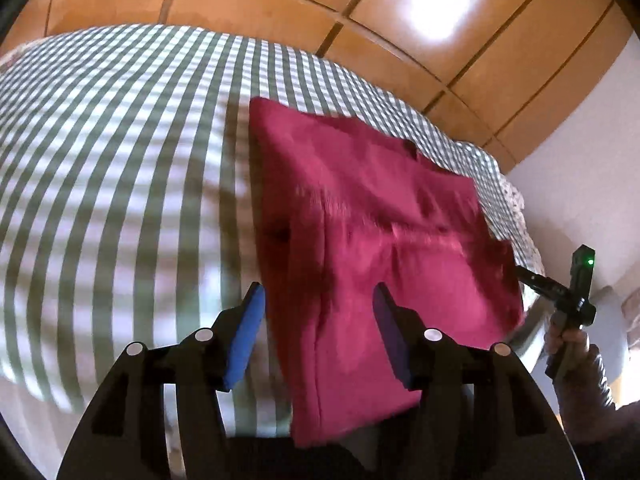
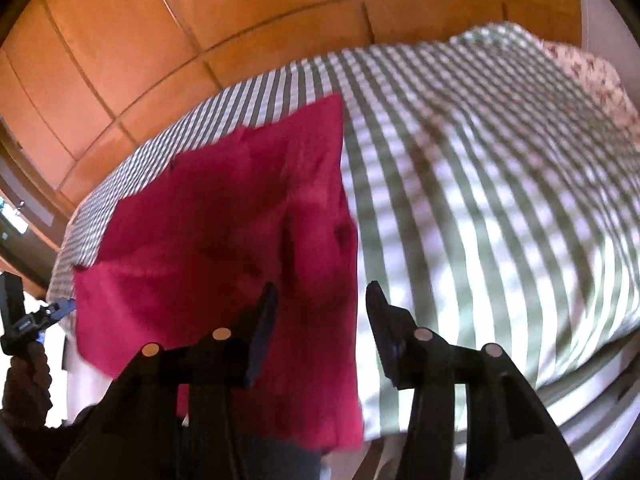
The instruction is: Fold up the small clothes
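Both my tools stand about half open with nothing between their pads. The left tool hangs over the near edge of the crimson knitted garment, its left pad just off the cloth's left border and its right pad over the fabric, neither one pressing on it as far as I can judge. In the right wrist view the right tool straddles the garment's right edge the same way, one pad above the red cloth, the other above the green-and-white striped bedspread.

The garment lies flat on the bed as a rough rectangle, its near edge hanging slightly over the mattress rim towards six o'clock and its far corners towards twelve, near the orange wooden wardrobe panels. The frames are blurred, so I cannot say how many layers it has; it looks folded at least once.

I take this as the release after a fold, with the cloth lying free of both tools. Next I must choose the two corners for the following fold, bring each tool down onto one, pinch through all layers, then carry them evenly across so the edges meet.
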`<state>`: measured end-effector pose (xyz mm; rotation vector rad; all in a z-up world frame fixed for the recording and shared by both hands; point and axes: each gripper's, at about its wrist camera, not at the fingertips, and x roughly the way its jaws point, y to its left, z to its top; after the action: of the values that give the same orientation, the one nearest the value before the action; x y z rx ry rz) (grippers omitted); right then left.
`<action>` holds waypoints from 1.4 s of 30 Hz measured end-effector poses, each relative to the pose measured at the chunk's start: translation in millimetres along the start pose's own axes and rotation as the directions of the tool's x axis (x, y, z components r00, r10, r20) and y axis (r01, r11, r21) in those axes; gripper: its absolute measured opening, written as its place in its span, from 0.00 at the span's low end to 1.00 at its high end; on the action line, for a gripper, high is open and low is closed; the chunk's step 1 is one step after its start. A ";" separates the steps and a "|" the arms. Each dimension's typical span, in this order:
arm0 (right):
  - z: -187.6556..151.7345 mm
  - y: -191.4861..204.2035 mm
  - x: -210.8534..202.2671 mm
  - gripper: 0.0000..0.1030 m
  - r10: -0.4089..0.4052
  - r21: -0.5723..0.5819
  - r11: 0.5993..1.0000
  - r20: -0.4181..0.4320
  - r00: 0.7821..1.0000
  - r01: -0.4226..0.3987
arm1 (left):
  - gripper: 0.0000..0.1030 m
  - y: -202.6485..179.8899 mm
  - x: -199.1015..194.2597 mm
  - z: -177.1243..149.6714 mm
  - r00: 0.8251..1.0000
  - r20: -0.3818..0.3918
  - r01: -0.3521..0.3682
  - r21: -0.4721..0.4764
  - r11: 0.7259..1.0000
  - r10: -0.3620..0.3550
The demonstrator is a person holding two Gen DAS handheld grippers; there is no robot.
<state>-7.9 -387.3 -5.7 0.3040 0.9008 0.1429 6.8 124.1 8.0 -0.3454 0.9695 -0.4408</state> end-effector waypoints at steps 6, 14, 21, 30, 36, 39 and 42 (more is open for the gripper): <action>17.6 6.2 32.5 0.33 -0.035 -0.058 0.998 -0.022 0.999 0.034 | 0.19 -4.1 29.4 17.2 1.000 -0.017 0.008 -0.005 1.000 -0.008; 14.2 13.1 -11.7 0.07 0.002 -0.085 0.996 0.037 0.999 0.001 | 0.07 -11.2 0.5 14.9 0.997 0.069 0.023 0.042 0.999 -0.026; 58.2 20.4 -40.0 0.07 0.067 -0.038 0.997 0.153 0.986 -0.062 | 0.07 -19.9 -24.9 40.0 0.984 0.174 0.028 0.075 0.997 -0.041; 134.3 0.9 14.7 0.03 0.030 0.115 0.992 0.192 0.981 -0.053 | 0.07 -9.8 10.1 107.7 0.973 0.223 -0.069 0.063 0.996 0.053; 152.0 -12.9 55.3 0.00 0.016 0.178 0.983 0.142 0.990 -0.041 | 0.06 6.1 42.2 136.4 0.973 0.203 -0.112 0.016 0.994 0.106; 144.8 -14.7 62.3 0.04 0.015 0.147 0.989 0.124 0.992 -0.033 | 0.06 10.3 53.5 132.7 0.978 0.169 -0.128 0.027 0.991 0.121; 138.0 -17.4 70.8 0.46 0.032 0.152 0.987 0.107 0.994 -0.049 | 0.06 14.6 57.1 127.5 0.981 0.155 -0.121 0.018 0.993 0.117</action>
<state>144.4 -413.8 16.0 0.4698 0.8037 0.0942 145.8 118.7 27.3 -0.2909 0.8281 -0.3134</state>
